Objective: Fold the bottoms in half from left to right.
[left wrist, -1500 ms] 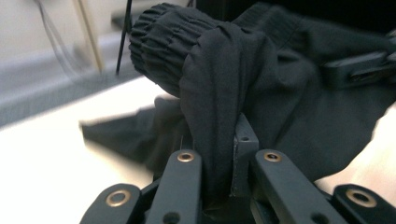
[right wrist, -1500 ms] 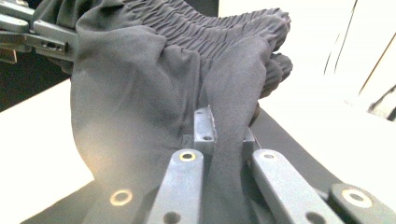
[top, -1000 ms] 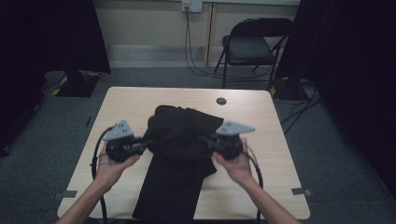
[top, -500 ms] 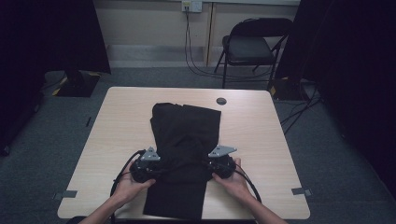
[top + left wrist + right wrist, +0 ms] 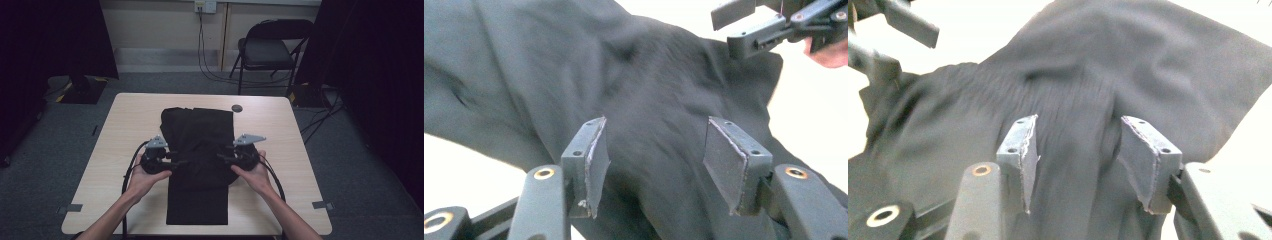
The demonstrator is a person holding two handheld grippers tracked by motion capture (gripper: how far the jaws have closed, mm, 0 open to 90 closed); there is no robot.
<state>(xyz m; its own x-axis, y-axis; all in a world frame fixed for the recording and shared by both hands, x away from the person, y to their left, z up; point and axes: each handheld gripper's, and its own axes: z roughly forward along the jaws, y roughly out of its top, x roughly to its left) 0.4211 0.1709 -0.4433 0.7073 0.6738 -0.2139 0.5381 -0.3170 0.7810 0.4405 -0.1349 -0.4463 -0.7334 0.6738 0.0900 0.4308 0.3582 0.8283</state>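
- Since a moment ago, our hands came back toward us and the black folded cloth [image 5: 200,150] got flatter.
- Our left gripper [image 5: 176,162] and right gripper [image 5: 222,158] have just been opening; both spread, cloth lying loose between.
- It lies mid light wooden tabletop [image 5: 120,130].

One table [image 5: 125,130] bears one black garment [image 5: 200,150] and one small dark disc [image 5: 237,108], two grippers, left [image 5: 181,162] and right [image 5: 223,159], are in two hands, and one chair [image 5: 270,50] stands behind.

Each black hand-held gripper [image 5: 176,162] — grey triangular plate, brass-ringed screws — trails a black cable.
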